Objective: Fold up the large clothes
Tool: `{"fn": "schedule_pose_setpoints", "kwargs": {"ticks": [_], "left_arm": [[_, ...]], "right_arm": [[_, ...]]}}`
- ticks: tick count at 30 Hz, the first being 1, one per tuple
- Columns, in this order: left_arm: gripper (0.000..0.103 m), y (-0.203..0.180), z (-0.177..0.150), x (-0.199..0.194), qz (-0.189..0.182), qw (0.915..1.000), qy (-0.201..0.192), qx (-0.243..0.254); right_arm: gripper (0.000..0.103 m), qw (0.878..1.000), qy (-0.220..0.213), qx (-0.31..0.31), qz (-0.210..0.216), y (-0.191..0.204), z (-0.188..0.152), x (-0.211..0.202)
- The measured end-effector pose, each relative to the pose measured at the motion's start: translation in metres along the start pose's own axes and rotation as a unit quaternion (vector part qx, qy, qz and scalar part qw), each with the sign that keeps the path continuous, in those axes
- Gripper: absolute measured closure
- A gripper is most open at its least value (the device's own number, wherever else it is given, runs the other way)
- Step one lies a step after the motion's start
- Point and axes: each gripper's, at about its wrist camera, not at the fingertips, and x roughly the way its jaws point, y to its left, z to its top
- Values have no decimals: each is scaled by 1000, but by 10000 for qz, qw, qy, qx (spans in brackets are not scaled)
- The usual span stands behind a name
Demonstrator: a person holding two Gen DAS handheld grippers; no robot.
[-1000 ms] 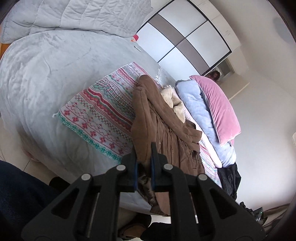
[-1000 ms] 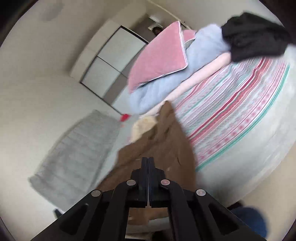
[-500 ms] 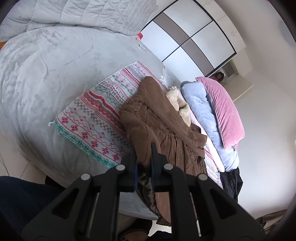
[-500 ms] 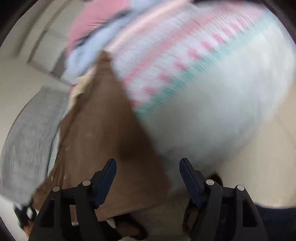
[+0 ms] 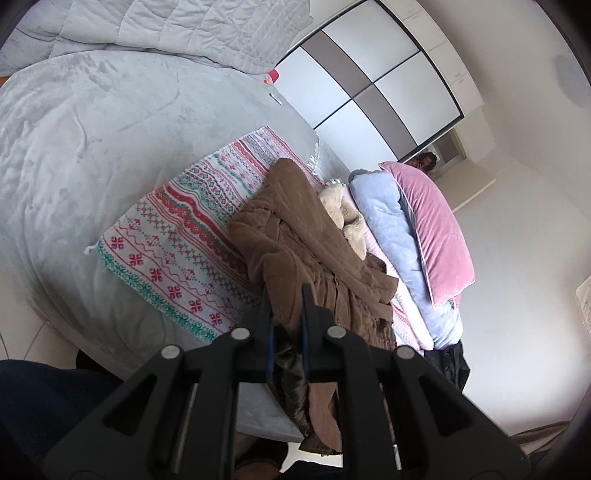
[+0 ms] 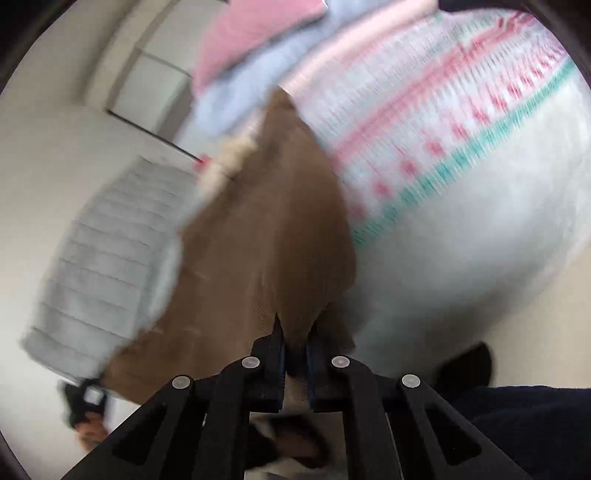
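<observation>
A large brown coat lies bunched across the patterned blanket on the bed, one end hanging over the bed's near edge. My left gripper is shut on a fold of the coat at that edge. In the blurred right wrist view the coat stretches away from me, and my right gripper is shut on its near edge.
A grey bedspread covers the bed, with a quilted grey duvet at the far side. A cream fleece, blue bedding and a pink pillow lie beside the coat. Dark clothes sit past them. Wardrobe doors stand behind.
My right gripper let go, opened wide, then shut again on the coat's near edge. The coat has bunched and shifted on the blanket. My left gripper kept its hold.
</observation>
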Motion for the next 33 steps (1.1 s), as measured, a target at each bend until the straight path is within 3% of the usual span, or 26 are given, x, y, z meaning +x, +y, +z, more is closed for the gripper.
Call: {"fn": "schedule_pose_setpoints", "kwargs": {"ticks": [6, 10, 18, 21, 28, 33], "left_arm": [[91, 3, 6, 1, -190, 9995, -73, -228], [91, 10, 9, -24, -349, 9985, -319, -286], [91, 28, 6, -49, -558, 9966, -178, -574], [91, 17, 7, -51, -529, 9976, -168, -422], [91, -17, 55, -10, -354, 9981, -171, -465], [91, -60, 116, 53, -226, 9988, -251, -352]], "right_arm": [[97, 9928, -676, 200, 971, 45, 23, -37], [97, 9880, -978, 316, 1153, 67, 28, -49], [97, 9840, -1156, 203, 1341, 94, 28, -79], [97, 9829, -1198, 116, 1396, 102, 32, -84], [97, 9807, -1163, 369, 1527, 94, 84, -53], [97, 9783, -1283, 432, 1570, 113, 159, -16]]}}
